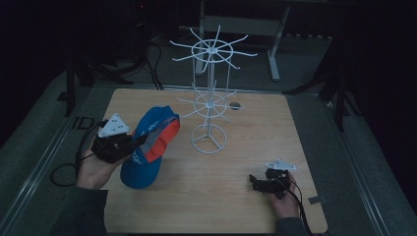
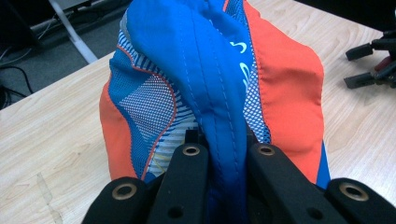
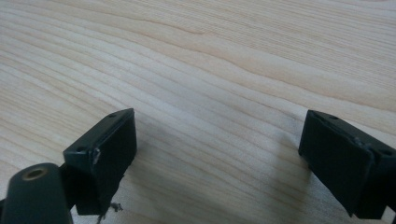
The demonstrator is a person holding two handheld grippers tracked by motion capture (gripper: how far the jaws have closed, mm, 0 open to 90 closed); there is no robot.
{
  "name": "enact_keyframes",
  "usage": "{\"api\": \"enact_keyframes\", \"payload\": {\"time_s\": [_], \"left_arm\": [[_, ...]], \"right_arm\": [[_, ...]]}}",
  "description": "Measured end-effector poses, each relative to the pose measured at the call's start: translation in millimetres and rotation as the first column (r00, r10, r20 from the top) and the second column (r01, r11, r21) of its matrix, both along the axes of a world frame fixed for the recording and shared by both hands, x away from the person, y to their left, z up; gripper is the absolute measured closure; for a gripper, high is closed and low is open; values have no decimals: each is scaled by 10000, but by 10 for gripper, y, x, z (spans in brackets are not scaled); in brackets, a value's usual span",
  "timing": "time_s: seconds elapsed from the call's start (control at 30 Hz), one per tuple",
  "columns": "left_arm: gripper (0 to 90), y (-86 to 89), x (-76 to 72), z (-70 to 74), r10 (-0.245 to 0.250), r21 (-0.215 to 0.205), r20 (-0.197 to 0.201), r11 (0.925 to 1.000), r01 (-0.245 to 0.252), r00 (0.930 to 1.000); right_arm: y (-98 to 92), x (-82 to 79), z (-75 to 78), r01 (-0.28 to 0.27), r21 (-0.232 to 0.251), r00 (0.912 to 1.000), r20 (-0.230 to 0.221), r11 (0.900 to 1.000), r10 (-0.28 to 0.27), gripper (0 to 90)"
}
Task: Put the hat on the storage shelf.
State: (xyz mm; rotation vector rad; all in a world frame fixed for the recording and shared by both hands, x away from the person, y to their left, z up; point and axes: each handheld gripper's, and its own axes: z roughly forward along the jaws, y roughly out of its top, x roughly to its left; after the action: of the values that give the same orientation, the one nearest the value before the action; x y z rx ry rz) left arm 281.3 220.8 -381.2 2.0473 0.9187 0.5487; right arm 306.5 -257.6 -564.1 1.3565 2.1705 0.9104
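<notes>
A blue-and-orange cap [image 1: 147, 147] is pinched by the left gripper [image 2: 228, 156] — jaws clamped tight on a fold of the blue fabric, with the cap held over the left side of the wooden table [image 1: 246, 191]. The right gripper [image 3: 217, 154] is parked low over bare wood near the right edge, jaws spread wide, nothing between them. A white wire rack [image 1: 210, 93] is seen just beside the cap.

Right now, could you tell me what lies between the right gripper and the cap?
Only bare table; the high view shows nothing between the right gripper and the cap.
</notes>
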Motion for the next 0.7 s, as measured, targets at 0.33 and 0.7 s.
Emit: {"api": "enact_keyframes", "payload": {"time_s": [0.33,0.7], "left_arm": [[891,6,19,2,76,-223,60,9997,-75,10000],[891,2,25,-24,15,-218,-31,9998,-16,10000]], "right_arm": [[0,0,0,1,2,10000,0,10000,-1,111],[1,0,0,7,4,10000,-4,10000,-7,111]]}}
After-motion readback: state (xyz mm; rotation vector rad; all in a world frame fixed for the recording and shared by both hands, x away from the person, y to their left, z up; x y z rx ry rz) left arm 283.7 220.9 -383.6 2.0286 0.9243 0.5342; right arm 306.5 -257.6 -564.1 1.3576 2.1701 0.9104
